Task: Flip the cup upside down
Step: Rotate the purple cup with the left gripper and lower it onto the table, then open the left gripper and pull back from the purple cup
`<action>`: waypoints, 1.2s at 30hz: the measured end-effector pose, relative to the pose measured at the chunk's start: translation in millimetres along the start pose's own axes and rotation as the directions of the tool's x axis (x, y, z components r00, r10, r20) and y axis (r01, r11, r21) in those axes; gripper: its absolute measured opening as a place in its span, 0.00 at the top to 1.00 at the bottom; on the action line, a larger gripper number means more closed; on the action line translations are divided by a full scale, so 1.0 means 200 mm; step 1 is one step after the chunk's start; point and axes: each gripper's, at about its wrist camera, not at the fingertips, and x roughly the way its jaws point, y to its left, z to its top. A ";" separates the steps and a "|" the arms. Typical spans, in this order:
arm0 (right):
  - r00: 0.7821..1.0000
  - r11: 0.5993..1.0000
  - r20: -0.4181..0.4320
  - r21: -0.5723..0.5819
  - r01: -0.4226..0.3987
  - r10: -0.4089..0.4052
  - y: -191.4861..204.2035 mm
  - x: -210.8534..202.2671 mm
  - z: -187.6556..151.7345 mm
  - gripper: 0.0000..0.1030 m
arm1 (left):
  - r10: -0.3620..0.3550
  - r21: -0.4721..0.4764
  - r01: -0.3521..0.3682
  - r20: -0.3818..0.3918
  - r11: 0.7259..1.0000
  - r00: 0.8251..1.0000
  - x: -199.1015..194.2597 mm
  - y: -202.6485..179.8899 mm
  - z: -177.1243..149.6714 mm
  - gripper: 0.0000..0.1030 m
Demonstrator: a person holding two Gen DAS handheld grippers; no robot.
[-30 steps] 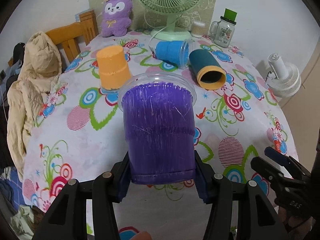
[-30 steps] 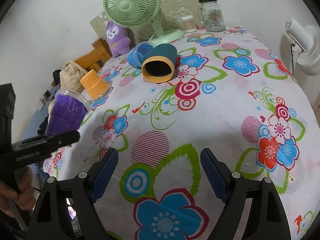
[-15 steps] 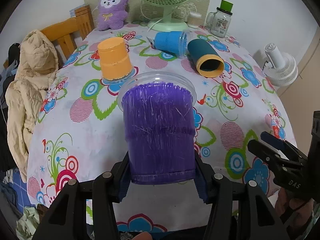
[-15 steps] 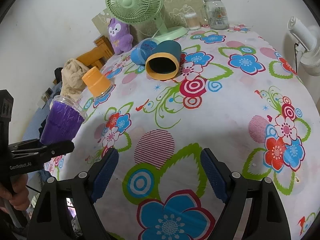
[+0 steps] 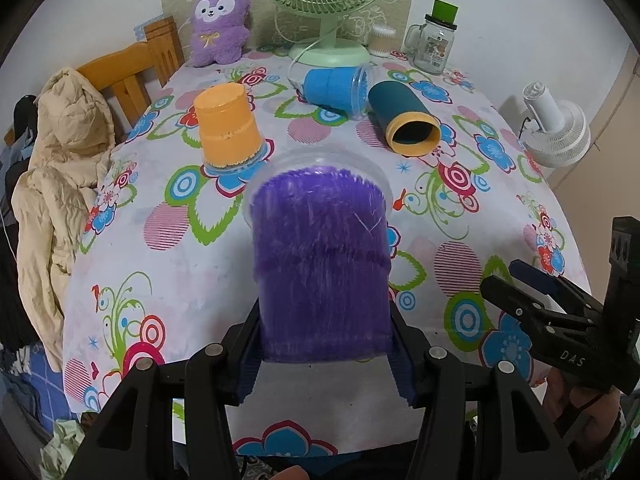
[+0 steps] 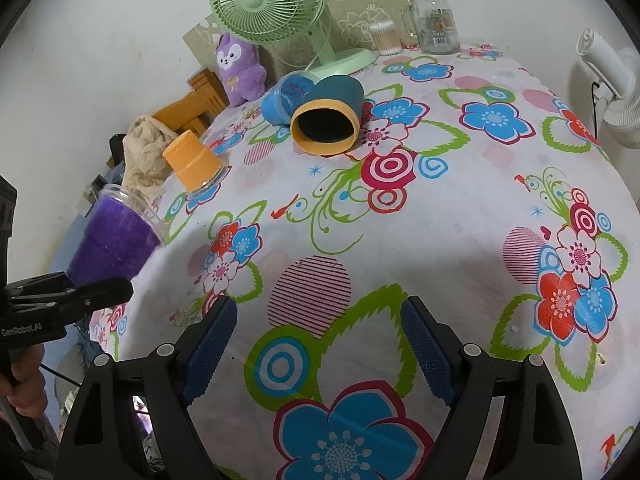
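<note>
Table [image 5: 132,256] covered in a floral cloth, white wall behind. Landmark: green fan [image 5: 326,4] at the far edge. Plush [image 5: 219,20] just left of the fan against the wall, jar [image 5: 434,38] with green lid right of it, a small tub of swabs [image 5: 382,40] between fan base and jar. In front of the fan base: blue cup [image 5: 334,88] on its side, dark tube [image 5: 402,118] on its side touching it, open end toward the cameras. Orange cup [image 5: 226,130] stands upside down, nearer than the fan and to its left. Chair [image 5: 132,68] with a beige jacket [image 5: 60,168] at the table's left side; white fan [image 5: 554,126] off the right edge. Left gripper [image 5: 326,354] pinches the purple cup [image 5: 322,264] near its base, one pad on each side; cup is off the cloth over the near-left table edge, clear rim pointing away from the gripper and tilted up, toward the green fan. Right gripper [image 6: 316,344] has jaws spread with nothing between them, over the near cloth, well apart from the purple cup.
</note>
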 end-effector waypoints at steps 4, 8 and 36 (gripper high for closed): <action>1.000 1.000 0.001 0.000 0.000 0.000 0.00 0.00 0.00 0.16 | -0.001 0.016 0.001 -0.009 1.000 1.000 0.00 -0.01 0.00 0.45; 1.000 1.000 -0.003 0.003 0.001 -0.001 0.00 0.00 0.00 0.16 | 0.002 0.005 -0.002 0.017 1.000 1.000 -0.03 0.00 0.01 0.46; 0.996 0.989 0.083 -0.143 0.042 -0.030 0.29 -0.12 0.15 0.16 | 0.026 -0.099 -0.012 0.137 0.995 0.990 -0.18 0.10 -0.03 0.11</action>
